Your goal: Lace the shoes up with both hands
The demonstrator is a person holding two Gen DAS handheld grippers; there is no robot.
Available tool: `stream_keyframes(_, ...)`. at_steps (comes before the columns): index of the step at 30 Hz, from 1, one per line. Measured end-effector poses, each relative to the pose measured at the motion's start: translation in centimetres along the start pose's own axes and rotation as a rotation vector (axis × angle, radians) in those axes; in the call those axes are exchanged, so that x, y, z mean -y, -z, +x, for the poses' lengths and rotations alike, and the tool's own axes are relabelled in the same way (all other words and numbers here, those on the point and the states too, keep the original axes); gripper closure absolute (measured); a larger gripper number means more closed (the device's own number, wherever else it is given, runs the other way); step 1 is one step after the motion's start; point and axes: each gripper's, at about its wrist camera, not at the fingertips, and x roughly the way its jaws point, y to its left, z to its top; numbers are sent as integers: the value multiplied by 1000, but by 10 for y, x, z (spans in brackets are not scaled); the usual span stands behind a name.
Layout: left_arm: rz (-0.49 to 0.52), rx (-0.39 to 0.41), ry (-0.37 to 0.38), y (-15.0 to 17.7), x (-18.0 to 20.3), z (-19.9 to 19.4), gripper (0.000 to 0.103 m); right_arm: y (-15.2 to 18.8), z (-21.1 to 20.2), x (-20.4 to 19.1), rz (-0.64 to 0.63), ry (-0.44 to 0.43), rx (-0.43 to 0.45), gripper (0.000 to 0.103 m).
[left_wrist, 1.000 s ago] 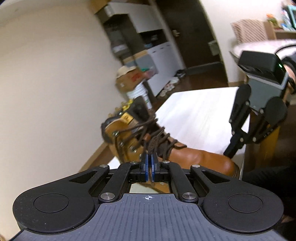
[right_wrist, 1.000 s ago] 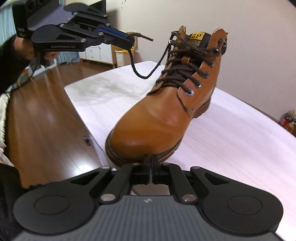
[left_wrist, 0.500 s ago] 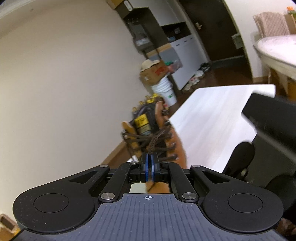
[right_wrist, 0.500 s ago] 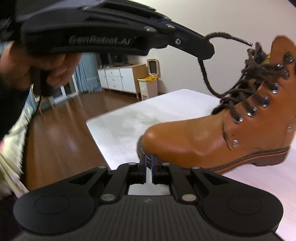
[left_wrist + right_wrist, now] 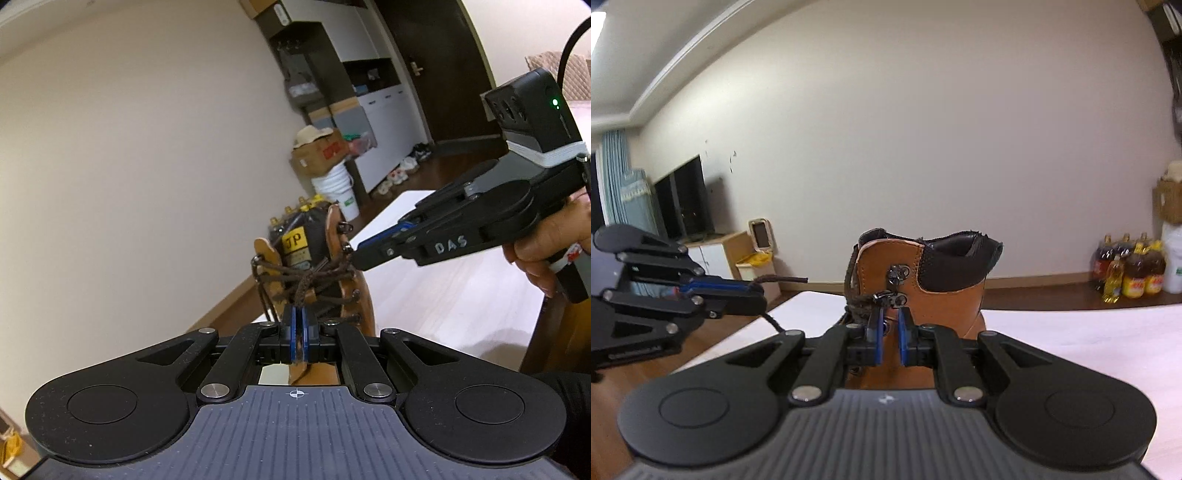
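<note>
Your left tongs (image 5: 298, 328) are pressed together on the brown lace (image 5: 304, 286), which runs up from between the blue pads toward the boot (image 5: 314, 266) at 12 o'clock in the left view. In the right view the same tongs (image 5: 753, 293) sit at 9 o'clock, and the lace end (image 5: 783, 279) sticks out past their tip toward 3 o'clock, with a loop of lace dropping below them.

Your right tongs (image 5: 889, 334) stand a narrow gap apart, gripping nothing, with the blue pads (image 5: 877, 336) on either side of a lower eyelet. Just above them at 12 o'clock are two metal hooks (image 5: 894, 286) on the boot's ankle. In the left view these tongs (image 5: 360, 256) come in from 3 o'clock, their tip close against the boot's right row of hooks, near the crossed laces; whether it touches them I cannot tell.

The boot stands upright on the white worktop (image 5: 1089, 339), tan leather with a dark padded collar, its tongue bearing a yellow label (image 5: 293, 243). Bottles (image 5: 1126, 273) stand on the floor by the wall at 3 o'clock in the right view.
</note>
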Motion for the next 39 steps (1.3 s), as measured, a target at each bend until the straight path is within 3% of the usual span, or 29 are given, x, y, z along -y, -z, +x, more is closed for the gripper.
stream_keyframes(5, -17, -16, 0, 5, -1, 1, 99, 4, 3, -13, 4, -86, 28, 92)
stream_keyframes(9, -20, -24, 2, 7, -1, 6, 99, 2, 3, -15, 20, -107, 59, 92)
stream_keyframes(13, -23, -13, 0, 3, 4, 25, 99, 2, -1, -17, 12, -91, 77, 93)
stream_keyframes(18, -14, 1, 11, 4, 7, 19, 99, 4, -13, -13, 12, -73, 92, 93)
stream_keyframes(27, 52, -15, -80, 3, 30, 21, 99, 1, -26, 2, -64, 44, 101, 92)
stream_keyframes(31, 87, -40, -142, 8, 38, 18, 99, 3, -25, 8, -59, 37, 1, 91)
stream_keyframes(35, 108, -33, -142, 17, 35, 5, 99, 28, -22, -11, -144, -101, -152, 92)
stream_keyframes(39, 45, -22, -125, 33, 12, -16, 99, 56, -17, -35, -233, -243, -299, 92)
